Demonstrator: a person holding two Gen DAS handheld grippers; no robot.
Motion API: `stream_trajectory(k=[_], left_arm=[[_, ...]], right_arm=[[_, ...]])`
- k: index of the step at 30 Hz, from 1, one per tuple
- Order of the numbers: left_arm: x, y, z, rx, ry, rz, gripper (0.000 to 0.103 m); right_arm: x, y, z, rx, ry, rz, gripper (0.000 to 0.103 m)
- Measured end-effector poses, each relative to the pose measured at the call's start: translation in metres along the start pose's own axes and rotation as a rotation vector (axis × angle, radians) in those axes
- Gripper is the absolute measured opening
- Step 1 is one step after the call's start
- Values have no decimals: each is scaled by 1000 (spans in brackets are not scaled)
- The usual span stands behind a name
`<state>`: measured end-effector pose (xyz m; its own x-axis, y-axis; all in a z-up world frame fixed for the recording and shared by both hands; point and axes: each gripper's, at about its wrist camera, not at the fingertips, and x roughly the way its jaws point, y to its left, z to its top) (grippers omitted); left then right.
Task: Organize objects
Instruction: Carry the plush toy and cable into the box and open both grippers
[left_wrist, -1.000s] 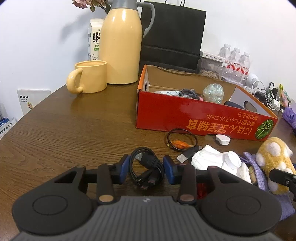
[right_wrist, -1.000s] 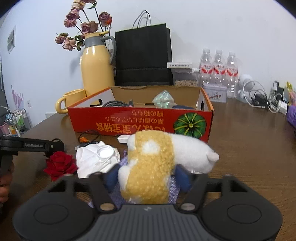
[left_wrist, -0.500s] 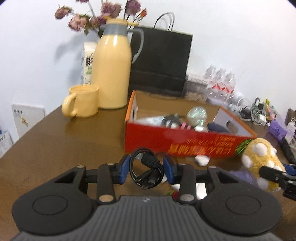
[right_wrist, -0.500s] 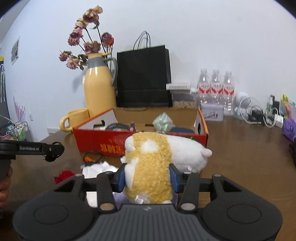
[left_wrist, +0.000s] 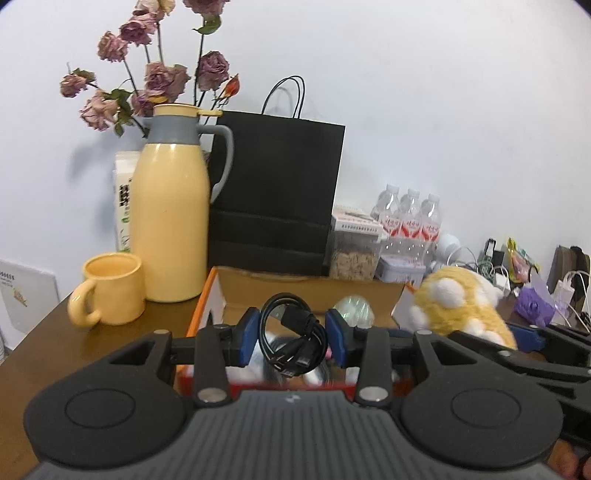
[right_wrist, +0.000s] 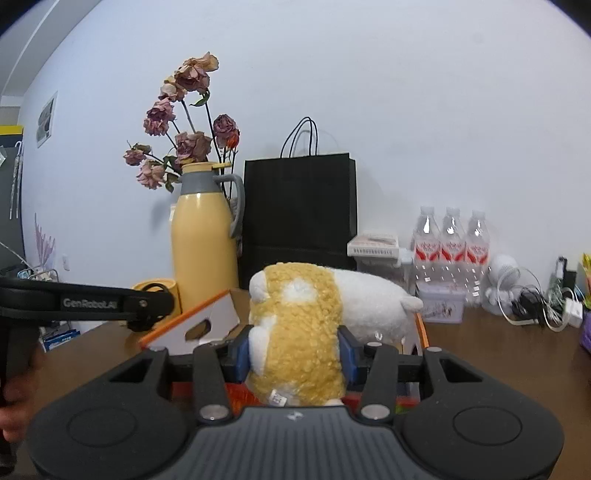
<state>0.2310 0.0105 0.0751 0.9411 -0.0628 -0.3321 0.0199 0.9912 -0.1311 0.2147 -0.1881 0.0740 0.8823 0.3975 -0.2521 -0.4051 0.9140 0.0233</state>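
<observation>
- Your left gripper (left_wrist: 291, 334) is clamped on a coiled black cable (left_wrist: 293, 338); the blue pads (left_wrist: 248, 332) press the bundle from both sides, and it hangs in the air over the near wall of the red cardboard box (left_wrist: 221, 291).
- Your right gripper (right_wrist: 295, 350) is closed on the yellow-and-white plush toy (right_wrist: 303, 328); the blue pads (right_wrist: 242, 350) sink into its yellow fleece, the white end juts out past the fingers to the right, and a small white tag shows at its underside; in the left wrist view the same toy (left_wrist: 461, 306) sits high at the box's right end, well off the desk.
- Inside the box you can see a clear crumpled plastic ball (left_wrist: 352, 308) near the far wall; the other contents under the cable are blurred and cannot be told apart.
- The box stands on the brown wooden desk (left_wrist: 48, 343); beside its left end are a yellow mug (left_wrist: 110, 290) and, just behind that, a tall yellow thermos jug (left_wrist: 170, 225) with a grey collar.
- Along the desk's far edge, against the white wall: a milk carton (left_wrist: 123, 206) and dried roses (left_wrist: 155, 77) behind the jug; a black paper bag (left_wrist: 277, 192); a clear jar of grain (left_wrist: 354, 254); three water bottles (left_wrist: 410, 221).
- At the desk's far right corner lies a tangle of white chargers and cords (right_wrist: 532, 299).
- Your own hand (right_wrist: 16, 402) shows at the left edge of the right wrist view, gripping the left tool's handle.
</observation>
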Motion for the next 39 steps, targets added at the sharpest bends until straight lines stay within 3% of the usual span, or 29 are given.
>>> stream_trajectory(k=[9,22,24,25,26,27,29,39], left_arm=[[63,-9,16,-8,27,-5,40],[126,-1,0,-10,119,45,40],[125,0,-3,-3,120,53,47],[124,-1,-3,6,121,58,62],[122,-1,-4,10,120,64,87],[120,0,-4,13,112,71,100],[115,-1,-3,18,81,78,103],[109,2,4,1,77,85,103]], right_arm=[[75,-12,18,-5,42,-15,45],[134,-38,-11,41,181,-20,46],[135,-38,-14,35,196,-20,46],[134,-38,-15,32,199,-22,49],[133,-38,-15,25,201,-26,53],[132,-38,-15,22,204,-27,59],[129,-39,-13,24,209,-35,103],[121,-42,-7,38,215,-50,103]])
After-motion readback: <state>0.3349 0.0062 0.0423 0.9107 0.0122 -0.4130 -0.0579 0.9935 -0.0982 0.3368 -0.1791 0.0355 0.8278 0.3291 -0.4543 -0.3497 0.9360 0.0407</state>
